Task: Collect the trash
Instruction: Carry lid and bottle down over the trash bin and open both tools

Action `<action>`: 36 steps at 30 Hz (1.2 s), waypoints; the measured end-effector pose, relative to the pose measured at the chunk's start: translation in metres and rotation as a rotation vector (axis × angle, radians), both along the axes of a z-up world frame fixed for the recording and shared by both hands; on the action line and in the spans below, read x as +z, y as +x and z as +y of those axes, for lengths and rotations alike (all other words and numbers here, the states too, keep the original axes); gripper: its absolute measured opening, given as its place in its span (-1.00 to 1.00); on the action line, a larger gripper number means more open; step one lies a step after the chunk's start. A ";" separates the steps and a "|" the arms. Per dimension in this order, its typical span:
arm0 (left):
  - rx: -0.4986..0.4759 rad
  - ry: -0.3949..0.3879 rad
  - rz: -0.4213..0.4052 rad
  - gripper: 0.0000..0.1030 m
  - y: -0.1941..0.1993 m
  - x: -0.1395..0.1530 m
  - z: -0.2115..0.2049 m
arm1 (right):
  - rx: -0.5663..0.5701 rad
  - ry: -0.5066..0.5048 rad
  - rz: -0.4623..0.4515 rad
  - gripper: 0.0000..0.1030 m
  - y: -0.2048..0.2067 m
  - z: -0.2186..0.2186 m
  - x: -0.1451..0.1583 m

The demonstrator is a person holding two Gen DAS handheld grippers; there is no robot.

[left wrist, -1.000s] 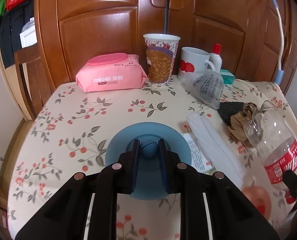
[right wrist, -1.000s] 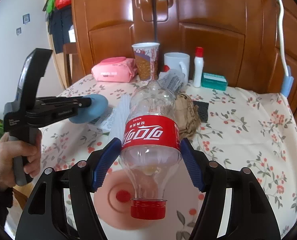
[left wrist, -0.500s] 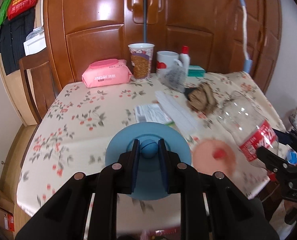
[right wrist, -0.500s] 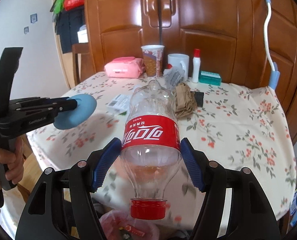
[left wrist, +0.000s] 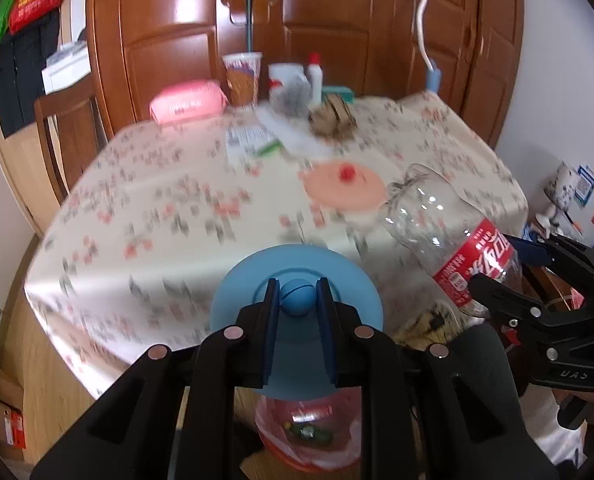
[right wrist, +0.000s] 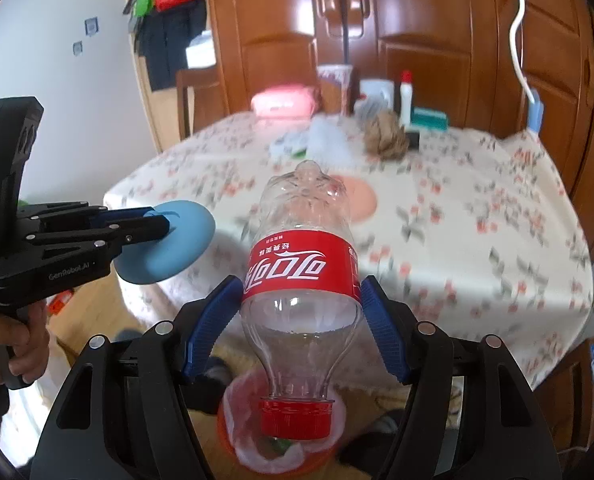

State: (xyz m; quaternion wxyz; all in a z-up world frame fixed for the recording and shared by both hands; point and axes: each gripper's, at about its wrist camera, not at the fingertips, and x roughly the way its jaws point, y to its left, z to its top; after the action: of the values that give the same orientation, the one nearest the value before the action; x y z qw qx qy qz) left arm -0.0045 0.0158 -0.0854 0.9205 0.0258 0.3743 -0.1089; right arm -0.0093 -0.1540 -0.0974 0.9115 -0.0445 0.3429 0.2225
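Observation:
My right gripper (right wrist: 301, 300) is shut on an empty clear cola bottle (right wrist: 303, 272) with a red label, cap toward me, held off the table's near edge above a red trash bin (right wrist: 281, 440) lined with a pink bag. The bottle (left wrist: 453, 240) also shows at the right of the left wrist view. My left gripper (left wrist: 297, 300) is shut on the knob of a blue round lid (left wrist: 297, 280), held above the bin (left wrist: 309, 436). That lid (right wrist: 169, 248) shows at the left of the right wrist view.
The floral-clothed table (left wrist: 177, 208) carries a pink round lid (left wrist: 343, 188), crumpled brown paper (left wrist: 333, 120), a printed wrapper (left wrist: 249, 140), a pink wipes pack (left wrist: 189, 100), a paper cup (left wrist: 241, 76), a mug and a small bottle. A wooden wardrobe stands behind, a chair (left wrist: 69, 128) at left.
Both grippers have pulled back from over the table to beyond its near edge. The bin now shows below them. Both grips are unchanged.

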 end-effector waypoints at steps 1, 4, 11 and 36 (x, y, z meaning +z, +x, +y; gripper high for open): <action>-0.002 0.003 0.012 -0.64 -0.007 -0.007 -0.001 | 0.003 -0.004 0.012 0.28 -0.007 0.000 -0.007; -0.004 0.010 0.051 -0.64 -0.024 -0.029 -0.004 | 0.016 -0.012 0.049 0.28 -0.021 0.001 -0.026; 0.004 0.045 0.160 -0.64 -0.033 -0.091 -0.006 | 0.036 -0.041 0.162 0.28 -0.032 0.007 -0.084; 0.016 0.097 0.560 -0.60 0.026 -0.317 -0.010 | 0.055 -0.161 0.515 0.28 0.013 0.032 -0.264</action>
State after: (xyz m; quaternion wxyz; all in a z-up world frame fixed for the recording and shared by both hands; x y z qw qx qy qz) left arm 0.0219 0.0062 -0.4028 0.7797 0.0357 0.6190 -0.0867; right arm 0.0042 -0.1225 -0.3616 0.7815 -0.0680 0.5787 0.2230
